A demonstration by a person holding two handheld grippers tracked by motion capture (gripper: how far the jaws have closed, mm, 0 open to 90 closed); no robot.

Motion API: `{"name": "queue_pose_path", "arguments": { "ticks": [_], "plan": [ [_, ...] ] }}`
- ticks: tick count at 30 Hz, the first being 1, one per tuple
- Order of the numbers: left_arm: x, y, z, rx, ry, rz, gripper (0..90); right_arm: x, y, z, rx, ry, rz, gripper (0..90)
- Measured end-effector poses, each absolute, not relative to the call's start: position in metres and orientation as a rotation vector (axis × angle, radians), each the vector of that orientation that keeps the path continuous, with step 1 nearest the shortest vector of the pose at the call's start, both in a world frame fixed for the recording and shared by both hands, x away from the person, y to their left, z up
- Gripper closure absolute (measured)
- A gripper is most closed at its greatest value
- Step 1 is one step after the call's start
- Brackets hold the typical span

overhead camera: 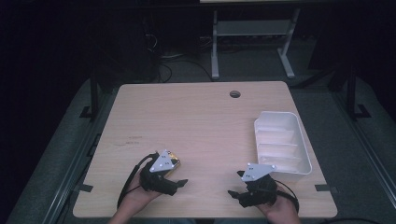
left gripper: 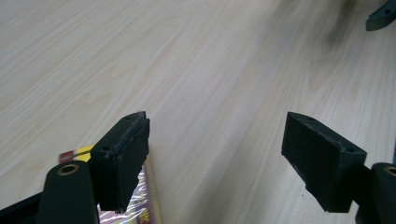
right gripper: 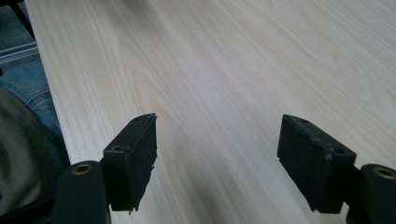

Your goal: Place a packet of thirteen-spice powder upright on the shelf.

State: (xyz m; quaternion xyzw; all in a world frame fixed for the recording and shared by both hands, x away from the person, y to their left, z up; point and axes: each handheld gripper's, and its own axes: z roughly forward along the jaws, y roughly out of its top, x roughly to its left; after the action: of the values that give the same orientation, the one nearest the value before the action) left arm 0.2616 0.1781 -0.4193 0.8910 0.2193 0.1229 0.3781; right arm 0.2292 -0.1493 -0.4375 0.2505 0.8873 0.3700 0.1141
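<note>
Both of our black 2-jaw grippers, left gripper point(overhead camera: 180, 183) and right gripper point(overhead camera: 232, 192), sit low with jaws apart and empty. By our left one, on the pale wooden table point(overhead camera: 196, 121), lies a small shiny yellow-and-red foil packet point(left gripper: 140, 198). We think it is light, crinkly and slippery, so pinch its flat edge gently.

I see a light wooden table point(overhead camera: 196, 121) carrying a white ribbed plastic tray point(overhead camera: 281, 141) at three o'clock and a yellow foil packet point(overhead camera: 174, 161) at seven.

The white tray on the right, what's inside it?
The white tray looks empty: bare ribbed bottom, nothing lying in it. Its near end is partly covered by the right claw's grey plate, so that corner cannot be checked.
</note>
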Motion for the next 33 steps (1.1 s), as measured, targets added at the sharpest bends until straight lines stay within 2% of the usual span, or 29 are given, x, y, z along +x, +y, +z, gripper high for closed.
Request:
{"name": "queue_pose_path", "arguments": {
  "ticks": [8, 18, 33],
  "plan": [
    [0.267, 0.196, -0.413, 2.234, 0.626, 0.352, 21.9, 0.229, -0.149, -0.438, 0.733, 2.605, 1.083, 27.7],
    [0.278, 0.212, -0.417, 2.263, 0.712, 0.4, 20.7, 0.229, -0.148, -0.438, 0.728, 2.608, 1.084, 27.7],
    [0.29, 0.221, -0.431, 2.341, 0.815, 0.361, 19.0, 0.228, -0.147, -0.438, 0.726, 2.611, 1.085, 27.6]
  ]
}}
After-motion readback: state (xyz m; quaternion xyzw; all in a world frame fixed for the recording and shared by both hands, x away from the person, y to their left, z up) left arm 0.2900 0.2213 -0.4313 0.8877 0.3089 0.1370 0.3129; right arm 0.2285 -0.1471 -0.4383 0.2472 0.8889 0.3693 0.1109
